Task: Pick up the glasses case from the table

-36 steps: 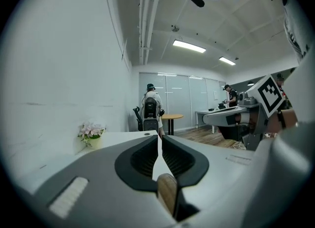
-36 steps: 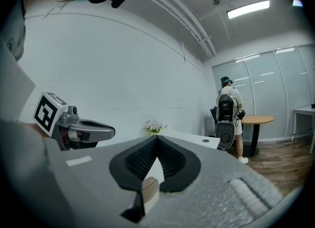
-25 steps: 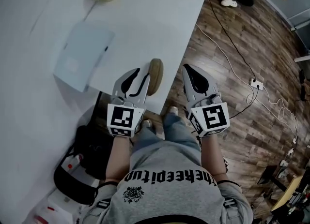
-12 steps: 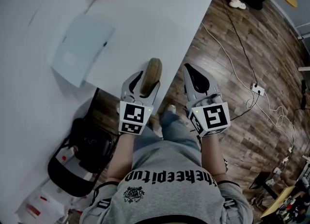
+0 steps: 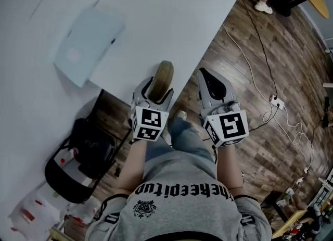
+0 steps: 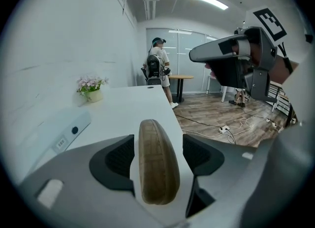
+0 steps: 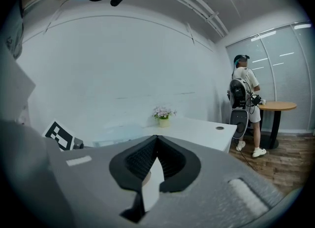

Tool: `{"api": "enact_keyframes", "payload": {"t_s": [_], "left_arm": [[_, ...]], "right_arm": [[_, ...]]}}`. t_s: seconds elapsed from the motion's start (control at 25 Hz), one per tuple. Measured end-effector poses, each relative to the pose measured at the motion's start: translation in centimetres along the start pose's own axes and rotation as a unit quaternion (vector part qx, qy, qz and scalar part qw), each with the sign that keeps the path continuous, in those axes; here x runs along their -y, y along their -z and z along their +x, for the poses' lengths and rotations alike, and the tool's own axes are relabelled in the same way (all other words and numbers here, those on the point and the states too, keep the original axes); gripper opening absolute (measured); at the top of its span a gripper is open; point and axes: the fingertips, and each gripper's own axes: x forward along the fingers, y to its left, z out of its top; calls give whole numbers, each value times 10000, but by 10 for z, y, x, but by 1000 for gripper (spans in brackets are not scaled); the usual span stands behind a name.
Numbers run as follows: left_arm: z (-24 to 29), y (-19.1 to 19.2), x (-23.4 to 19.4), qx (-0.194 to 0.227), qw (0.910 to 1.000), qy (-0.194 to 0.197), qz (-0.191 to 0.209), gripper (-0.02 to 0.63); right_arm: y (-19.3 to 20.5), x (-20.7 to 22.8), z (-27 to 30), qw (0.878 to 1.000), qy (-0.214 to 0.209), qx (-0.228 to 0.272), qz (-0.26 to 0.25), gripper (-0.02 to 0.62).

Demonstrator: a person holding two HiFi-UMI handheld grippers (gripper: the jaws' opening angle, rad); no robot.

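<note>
The glasses case [image 5: 162, 76], a tan oval shell with a woven look, stands on its edge at the near rim of the white table [image 5: 156, 21]. My left gripper [image 5: 154, 85] straddles it, jaws opening. In the left gripper view the case [image 6: 156, 165] sits between the dark pads [image 6: 118, 158] with a gap on each side, so nothing presses on it. My right gripper [image 5: 208, 76] hovers beside the table's corner over the wooden floor, to the right of the case. Its jaws [image 7: 156, 146] are shut and hold nothing.
A pale blue flat box [image 5: 88, 45] lies on the table to the left, and a small flower pot [image 6: 91, 88] stands further back. A chair with a black bag [image 5: 86, 154] sits under the table. Cables and a power strip [image 5: 274, 101] cross the floor. A person [image 6: 157, 69] stands far off.
My left gripper has come down from beside the case to straddle it, and its jaws have spread wider. The right gripper has hardly moved.
</note>
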Motion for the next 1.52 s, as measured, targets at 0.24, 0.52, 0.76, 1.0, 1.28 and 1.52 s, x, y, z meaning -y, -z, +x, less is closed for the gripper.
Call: {"api": "enact_keyframes", "payload": {"t_s": [0.24, 0.52, 0.76, 1.0, 1.28, 1.52], "left_arm": [[9, 12, 0, -222, 9995, -232, -39, 325], [20, 23, -2, -401, 9984, -380, -74, 330], [28, 28, 1, -517, 9980, -363, -39, 330], [35, 32, 0, -618, 9973, -385, -46, 317], [38, 33, -1, -670, 9968, -428, -49, 302], [35, 33, -4, -676, 9967, -457, -14, 302]], "right_arm": [[5, 6, 2, 9998, -155, -86, -38, 3], [10, 12, 8, 9994, -292, -159, -63, 3], [13, 15, 11, 9991, -358, -202, -72, 3], [12, 17, 15, 9988, -423, -212, -102, 3], [10, 21, 13, 9989, -417, -193, -116, 3], [9, 20, 10, 9991, -386, -163, -101, 3]]}}
